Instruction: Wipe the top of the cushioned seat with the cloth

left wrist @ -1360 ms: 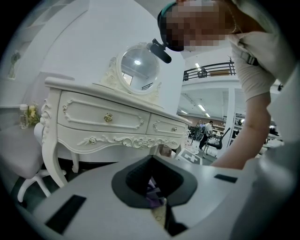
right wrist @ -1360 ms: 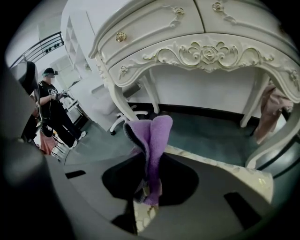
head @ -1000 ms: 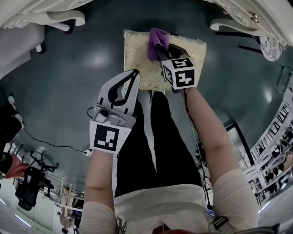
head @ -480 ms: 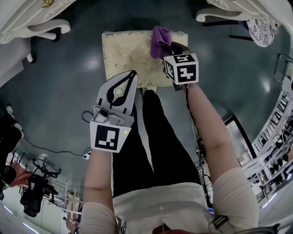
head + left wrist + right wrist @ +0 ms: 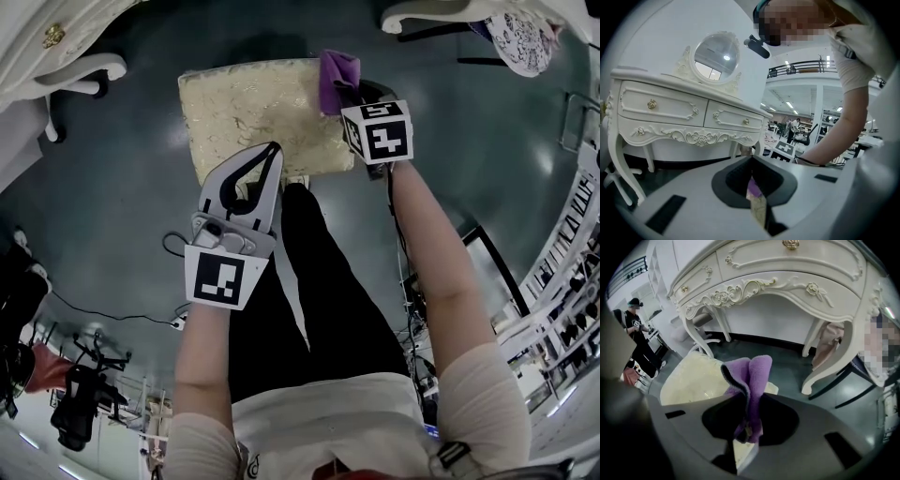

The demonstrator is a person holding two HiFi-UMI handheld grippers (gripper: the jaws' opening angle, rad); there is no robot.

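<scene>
The cushioned seat is a cream square pad on the floor in front of my legs. A purple cloth lies bunched at the seat's far right corner. My right gripper is shut on it, with the marker cube just behind. In the right gripper view the cloth stands up folded between the jaws, over the seat. My left gripper is shut and holds nothing, its tips over the seat's near edge. In the left gripper view its jaws meet, with a sliver of purple cloth and cushion showing below.
A white carved dressing table with a round mirror stands just beyond the seat. White curved furniture legs are at the upper left and upper right. The floor is dark grey. A cable runs at the left.
My right gripper has dragged the cloth across the seat from its far middle to its far right corner. The left gripper has stayed in place and shut.
</scene>
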